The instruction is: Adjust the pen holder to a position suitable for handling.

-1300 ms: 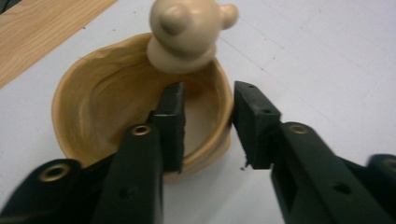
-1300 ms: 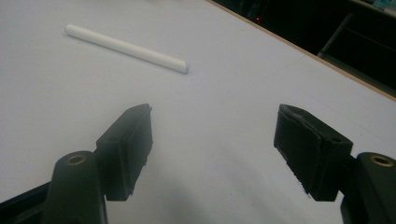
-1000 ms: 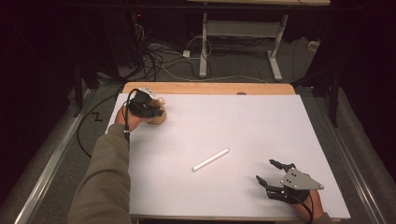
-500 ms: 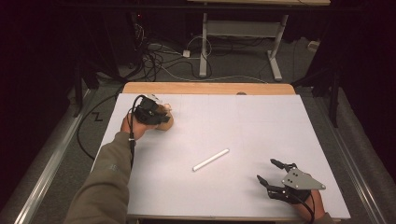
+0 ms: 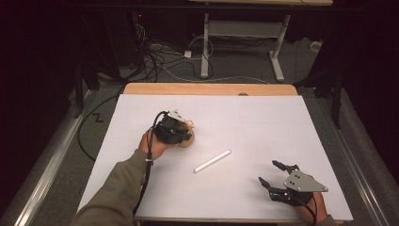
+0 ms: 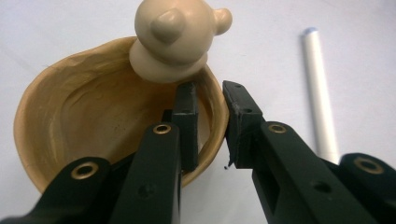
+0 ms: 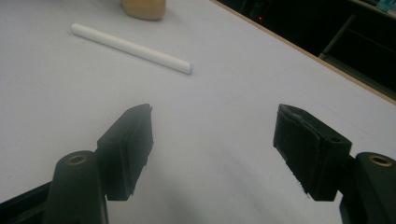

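Note:
My left gripper [image 5: 175, 129] is shut on the near rim of a tan wooden bowl [image 5: 187, 140], left of the sheet's middle. In the left gripper view one jaw of that gripper [image 6: 210, 91] is inside the bowl [image 6: 93, 116] and the other outside. A beige round-headed figure [image 6: 173, 39] rests on the bowl's far rim. A white stick [image 5: 212, 161] lies flat just right of the bowl; its length also runs past the jaws [image 6: 320, 93]. My right gripper [image 5: 268, 172] rests open at the front right, empty [image 7: 215, 116], pointing toward the stick [image 7: 130, 48].
A white sheet [image 5: 263, 117] covers the table, with a wooden strip [image 5: 207, 88] bare along the far edge. Beyond it lie floor cables [image 5: 160, 56] and a white desk frame [image 5: 244, 33]. A metal rail [image 5: 56, 146] runs along the left side.
My left hand has carried the bowl from the far left corner toward the middle of the sheet, nearer the white stick. The right gripper has stayed put.

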The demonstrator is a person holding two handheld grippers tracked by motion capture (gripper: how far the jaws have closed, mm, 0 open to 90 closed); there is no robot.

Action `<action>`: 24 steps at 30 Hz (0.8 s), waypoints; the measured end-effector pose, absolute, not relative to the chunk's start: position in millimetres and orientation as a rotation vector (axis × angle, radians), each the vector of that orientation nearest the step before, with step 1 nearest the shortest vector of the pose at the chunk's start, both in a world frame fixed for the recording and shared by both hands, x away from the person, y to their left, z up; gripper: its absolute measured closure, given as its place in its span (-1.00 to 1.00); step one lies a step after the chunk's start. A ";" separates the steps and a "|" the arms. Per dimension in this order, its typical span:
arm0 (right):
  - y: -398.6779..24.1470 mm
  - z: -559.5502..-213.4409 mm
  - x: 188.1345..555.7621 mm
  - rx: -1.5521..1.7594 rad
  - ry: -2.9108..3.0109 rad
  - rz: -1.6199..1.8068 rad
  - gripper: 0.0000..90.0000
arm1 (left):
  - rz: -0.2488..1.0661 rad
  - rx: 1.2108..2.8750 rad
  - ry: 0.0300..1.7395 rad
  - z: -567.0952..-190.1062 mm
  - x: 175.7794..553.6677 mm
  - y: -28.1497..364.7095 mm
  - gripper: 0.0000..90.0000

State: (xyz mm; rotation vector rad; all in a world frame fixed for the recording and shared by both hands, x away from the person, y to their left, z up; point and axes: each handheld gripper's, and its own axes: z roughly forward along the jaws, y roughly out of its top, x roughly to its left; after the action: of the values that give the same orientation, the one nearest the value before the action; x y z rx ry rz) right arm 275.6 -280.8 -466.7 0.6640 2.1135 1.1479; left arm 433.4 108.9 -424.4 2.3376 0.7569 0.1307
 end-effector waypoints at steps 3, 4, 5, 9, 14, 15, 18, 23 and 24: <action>-280.3 -466.6 275.2 0.659 2.117 1.144 -0.36 | 0.124 2.345 0.735 -424.2 428.8 98.7 0.65; -280.3 -466.6 275.2 0.659 2.117 1.144 -0.36 | 0.122 2.345 0.732 -424.4 428.1 96.7 0.65; -280.3 -466.6 275.1 0.661 2.117 1.147 -0.36 | 0.132 2.343 0.737 -424.5 427.1 94.8 0.65; -280.4 -466.8 275.5 0.662 2.116 1.146 -0.36 | 0.135 2.339 0.731 -425.2 426.7 96.6 0.64; -279.9 -467.1 275.4 0.660 2.119 1.143 -0.36 | 0.160 2.327 0.719 -426.8 424.3 97.1 0.63; -279.9 -467.1 275.4 0.660 2.119 1.143 -0.36 | 0.166 2.328 0.714 -426.6 423.8 97.4 0.63; -280.0 -467.2 275.4 0.664 2.121 1.140 -0.36 | 0.199 2.320 0.706 -424.4 421.2 98.2 0.60; -279.9 -467.4 275.6 0.665 2.121 1.144 -0.36 | 0.266 2.276 0.674 -413.0 413.1 104.0 0.57; -279.6 -467.4 275.8 0.665 2.123 1.143 -0.36 | 0.276 2.272 0.664 -410.7 411.1 105.8 0.55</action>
State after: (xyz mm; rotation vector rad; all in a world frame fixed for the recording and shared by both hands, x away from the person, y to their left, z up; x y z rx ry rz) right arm 275.8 -279.6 -467.4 0.6653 2.1233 1.1430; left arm 411.1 105.8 -410.7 2.2720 0.6640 0.2763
